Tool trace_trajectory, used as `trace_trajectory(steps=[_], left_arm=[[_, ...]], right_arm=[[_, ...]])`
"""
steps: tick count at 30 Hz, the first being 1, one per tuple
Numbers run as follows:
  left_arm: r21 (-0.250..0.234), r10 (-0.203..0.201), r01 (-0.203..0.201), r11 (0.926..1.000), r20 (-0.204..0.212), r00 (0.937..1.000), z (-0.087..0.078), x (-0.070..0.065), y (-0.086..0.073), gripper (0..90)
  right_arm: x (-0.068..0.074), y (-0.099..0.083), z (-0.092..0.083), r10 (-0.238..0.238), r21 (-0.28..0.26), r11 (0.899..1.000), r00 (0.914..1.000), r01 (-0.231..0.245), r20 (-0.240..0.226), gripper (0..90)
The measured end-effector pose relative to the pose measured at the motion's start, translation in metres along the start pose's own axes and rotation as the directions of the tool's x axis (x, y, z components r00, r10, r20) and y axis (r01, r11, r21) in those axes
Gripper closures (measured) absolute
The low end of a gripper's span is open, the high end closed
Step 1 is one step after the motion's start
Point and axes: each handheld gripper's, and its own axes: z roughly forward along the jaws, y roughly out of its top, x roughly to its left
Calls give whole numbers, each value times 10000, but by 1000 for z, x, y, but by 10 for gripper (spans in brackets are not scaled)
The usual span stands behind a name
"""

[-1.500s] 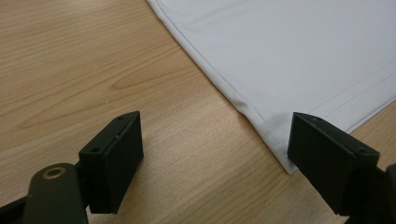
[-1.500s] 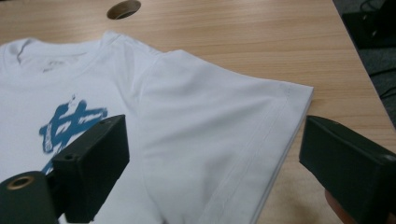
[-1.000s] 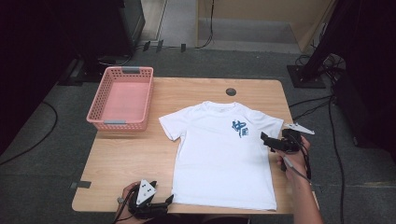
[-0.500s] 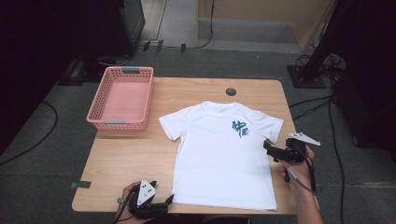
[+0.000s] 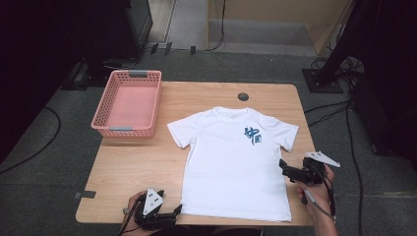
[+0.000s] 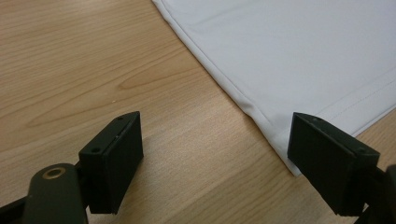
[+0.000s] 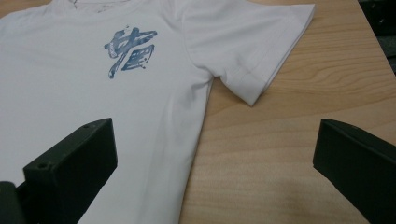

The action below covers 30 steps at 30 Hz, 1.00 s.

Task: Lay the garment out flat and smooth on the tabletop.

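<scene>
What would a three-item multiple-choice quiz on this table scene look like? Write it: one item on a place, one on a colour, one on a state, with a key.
1. Where does the basket stand on the table?
A. Far left corner
B. Near right corner
C. On the T-shirt

2. What colour is the print on the white T-shirt?
A. Red
B. Blue
C. Green

3. How is the left gripper?
A. Shut on the hem
B. Open, by the shirt's bottom corner
C. Inside the basket

Key: 1 A, the high view shows it at the far left; 2 B, both the high view and the right gripper view show blue; 3 B, its jaws stand wide apart with bare wood between them.
</scene>
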Motion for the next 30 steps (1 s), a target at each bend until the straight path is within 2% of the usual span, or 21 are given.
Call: trace_trajectory(steps=[3,5,10,11,12,14,21,24,30], left_arm=[[-75,-34,33,10000,-121,9999,-1,4,1,184],[-259,-230,226,9994,-146,9996,-4,8,2,184],[-640,-530,510,9966,-305,9981,-13,19,7,183],[-605,-490,479,9970,-180,9986,-14,21,8,141],[-483,-369,363,9982,-114,9993,-16,23,9,50],[-624,-474,457,9970,-263,9985,-19,27,10,30],[-856,-898,840,9928,-659,9938,-27,43,11,17],[-913,-1105,1020,9906,-946,9894,-33,53,11,16],[-1081,-1472,1334,9852,-1319,9803,-42,69,12,0]], right_arm=[[1,-5,-3,-125,12,9999,9999,125,62,0],[1,-12,-6,-170,68,9998,9998,170,99,0],[-4,-28,-10,16,210,9998,10000,-17,23,0],[-5,-31,-10,19,242,9997,10000,-20,19,0],[-6,-33,-12,-36,282,9996,10000,34,74,0],[-8,-37,-14,-74,367,9993,9998,67,190,0],[-15,-43,-23,12,389,9992,9994,-25,348,0],[-14,-47,-28,-223,590,9981,9981,189,573,0],[-13,-51,-31,-390,856,9958,9961,322,786,0]])
